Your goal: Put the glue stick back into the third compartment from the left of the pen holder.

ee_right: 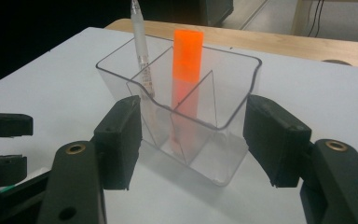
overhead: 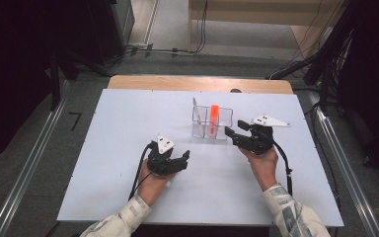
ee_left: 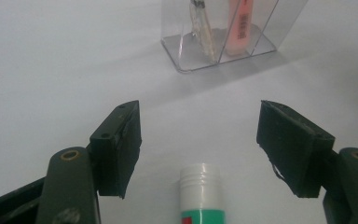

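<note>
1. Desk [overhead: 118, 163]: flat white sheet, matte, rect.; bare wood edge shows at far side.
2. Holder [ee_right: 200, 116]: clear hard plastic, boxy w/ rounded corners, thin inner walls splitting it into compartments. Stands upright on desk, far of centre in high view [overhead: 211, 124], just ahead of right claw.
3. Marker [ee_right: 186, 79]: orange, squarish bar shape, glossy cap end up. Long axis near vertical, standing in a middle compartment; top rises above the rim. Seen pale pink-orange through the plastic in left gripper view [ee_left: 240, 25].
4. Pen [ee_right: 141, 51]: slim, translucent white barrel. Stands in the compartment beside the marker's, leaning a little, tip end down.
5. Glue stick [ee_left: 202, 193]: white round tube, ribbed neck, green band w/ a bit of red lower down. Lies on desk between left claw's jaws, not touched by either pad; long axis runs along the claw, white end pointing toward holder.
6. Left claw [ee_left: 200, 140]: black, blocky pads, jaws wide apart, gripping nothing. Held low near desk, near side, left of centre [overhead: 183, 159].
7. Right claw [ee_right: 193, 140]: black, jaws wide, one each side of holder's near corner; pads clear of the plastic. In high view [overhead: 233, 134], right of holder, pointing at it.
</note>
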`<action>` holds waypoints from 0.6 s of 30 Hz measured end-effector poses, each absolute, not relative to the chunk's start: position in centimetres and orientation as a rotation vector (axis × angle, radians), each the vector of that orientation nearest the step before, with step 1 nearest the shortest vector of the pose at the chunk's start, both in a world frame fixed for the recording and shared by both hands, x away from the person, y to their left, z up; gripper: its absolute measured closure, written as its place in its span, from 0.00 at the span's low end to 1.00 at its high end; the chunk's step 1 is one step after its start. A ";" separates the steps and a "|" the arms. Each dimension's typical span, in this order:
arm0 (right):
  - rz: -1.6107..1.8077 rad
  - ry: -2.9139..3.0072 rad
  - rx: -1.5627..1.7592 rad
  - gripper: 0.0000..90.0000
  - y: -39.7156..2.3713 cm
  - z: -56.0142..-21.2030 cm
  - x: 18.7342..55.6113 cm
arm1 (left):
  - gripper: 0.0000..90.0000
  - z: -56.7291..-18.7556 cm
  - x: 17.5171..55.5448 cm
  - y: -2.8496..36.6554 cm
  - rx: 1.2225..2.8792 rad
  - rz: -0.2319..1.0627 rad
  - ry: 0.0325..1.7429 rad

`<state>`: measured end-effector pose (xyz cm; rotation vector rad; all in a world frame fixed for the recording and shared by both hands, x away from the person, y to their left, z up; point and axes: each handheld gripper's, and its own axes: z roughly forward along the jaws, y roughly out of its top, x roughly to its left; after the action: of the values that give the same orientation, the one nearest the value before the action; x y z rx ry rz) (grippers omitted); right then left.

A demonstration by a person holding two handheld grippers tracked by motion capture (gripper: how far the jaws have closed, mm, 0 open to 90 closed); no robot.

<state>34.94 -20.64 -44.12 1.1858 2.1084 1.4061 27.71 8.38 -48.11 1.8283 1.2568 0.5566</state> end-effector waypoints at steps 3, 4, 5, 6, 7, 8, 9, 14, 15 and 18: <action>1.391 2.112 1.189 0.39 -21.1 -44.3 34.6 | 0.34 -48.3 27.6 8.4 1.835 0.552 1.259; 1.386 2.113 1.192 0.39 -21.3 -44.4 34.5 | 0.34 -48.3 27.6 8.4 1.842 0.552 1.257; 1.378 2.114 1.191 0.39 -21.4 -44.5 34.4 | 0.34 -48.4 27.5 8.3 1.848 0.547 1.259; 1.374 2.114 1.188 0.39 -21.6 -44.6 34.3 | 0.34 -48.5 27.5 8.3 1.854 0.545 1.257; 1.369 2.116 1.194 0.39 -21.7 -44.6 34.3 | 0.34 -48.6 27.4 8.3 1.863 0.542 1.256; 1.367 2.117 1.197 0.39 -21.8 -44.7 34.2 | 0.34 -48.7 27.4 8.2 1.868 0.540 1.260; 1.367 2.116 1.199 0.39 -22.0 -44.8 34.1 | 0.34 -48.7 27.4 8.3 1.875 0.538 1.260; 1.347 2.120 1.206 0.39 -22.4 -45.0 33.9 | 0.34 -48.9 27.2 8.4 1.883 0.540 1.264; 1.340 2.120 1.204 0.39 -22.5 -45.1 33.9 | 0.34 -49.0 27.1 8.4 1.885 0.541 1.263; 1.330 2.125 1.217 0.39 -22.7 -45.3 33.9 | 0.34 -49.1 26.8 8.4 1.892 0.542 1.261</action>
<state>33.89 -22.71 -45.27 1.2173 2.1254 1.3299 26.85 8.42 -49.09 1.8925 1.2612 0.5420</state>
